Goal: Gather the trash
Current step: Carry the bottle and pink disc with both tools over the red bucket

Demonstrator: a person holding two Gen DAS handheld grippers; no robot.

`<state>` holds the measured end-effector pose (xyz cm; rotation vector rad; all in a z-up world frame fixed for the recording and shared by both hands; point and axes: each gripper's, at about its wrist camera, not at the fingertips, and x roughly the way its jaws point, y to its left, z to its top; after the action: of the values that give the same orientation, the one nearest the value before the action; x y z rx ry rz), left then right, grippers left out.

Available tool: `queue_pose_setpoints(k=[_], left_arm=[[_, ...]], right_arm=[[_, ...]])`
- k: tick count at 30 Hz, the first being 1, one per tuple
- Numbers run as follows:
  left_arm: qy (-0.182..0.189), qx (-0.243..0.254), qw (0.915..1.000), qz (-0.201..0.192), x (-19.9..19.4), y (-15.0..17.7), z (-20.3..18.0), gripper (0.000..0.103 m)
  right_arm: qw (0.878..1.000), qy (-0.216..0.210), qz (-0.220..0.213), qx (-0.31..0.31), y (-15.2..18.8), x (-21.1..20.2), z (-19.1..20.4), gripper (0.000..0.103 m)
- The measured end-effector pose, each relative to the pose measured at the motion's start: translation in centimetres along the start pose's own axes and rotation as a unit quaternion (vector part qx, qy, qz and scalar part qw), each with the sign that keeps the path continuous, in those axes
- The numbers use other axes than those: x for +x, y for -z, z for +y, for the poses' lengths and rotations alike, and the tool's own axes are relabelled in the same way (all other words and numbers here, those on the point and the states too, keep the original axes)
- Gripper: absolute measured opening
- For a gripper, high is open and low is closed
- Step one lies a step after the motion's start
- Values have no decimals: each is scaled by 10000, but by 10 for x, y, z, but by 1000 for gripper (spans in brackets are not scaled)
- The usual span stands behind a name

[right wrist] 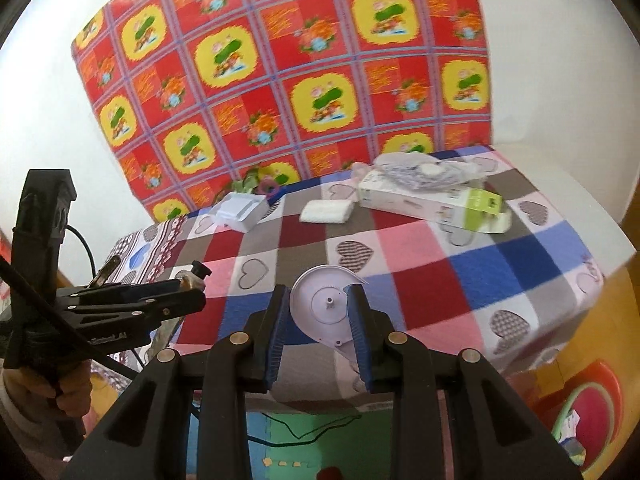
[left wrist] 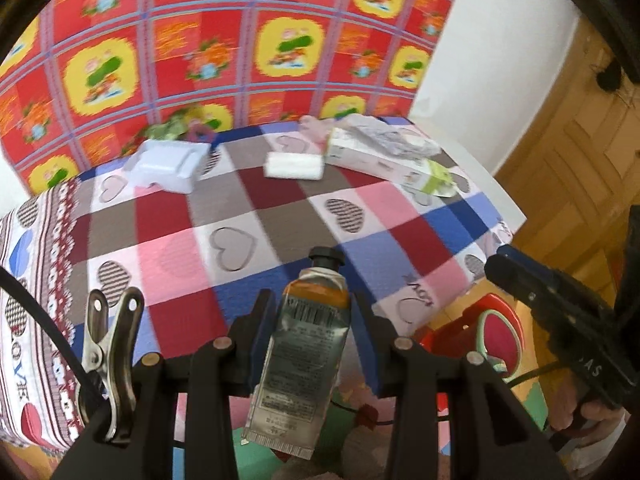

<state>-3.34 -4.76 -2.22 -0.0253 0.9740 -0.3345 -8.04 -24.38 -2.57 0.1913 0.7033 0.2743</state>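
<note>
Left gripper (left wrist: 310, 320) clamps a tube (left wrist: 304, 344), right gripper (right wrist: 318, 316) a disc (right wrist: 324, 310); next, probably carry both from the table (right wrist: 420, 256) to the bin (right wrist: 592, 404).

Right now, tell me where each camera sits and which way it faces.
Left wrist: on the left gripper, facing across the table to the patterned cloth; its fingers clamp a tube; the right gripper shows.
Right wrist: on the right gripper, facing likewise; it clamps a white disc; the left gripper and a hand show.
Shared: table, cloth, carton, foam.
</note>
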Motion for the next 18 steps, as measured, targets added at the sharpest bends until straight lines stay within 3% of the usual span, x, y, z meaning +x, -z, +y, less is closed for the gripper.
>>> queue_pose_setpoints(k=[8,18], left_arm=[[274,336,9990,43,13,-9,-54,40],[647,944,9931,238,39,-14,-149,40]], right_arm=[[9992,295,-126,218,11,-33,-40,31],[9945,697,-220,749,29,-74,-109,31]])
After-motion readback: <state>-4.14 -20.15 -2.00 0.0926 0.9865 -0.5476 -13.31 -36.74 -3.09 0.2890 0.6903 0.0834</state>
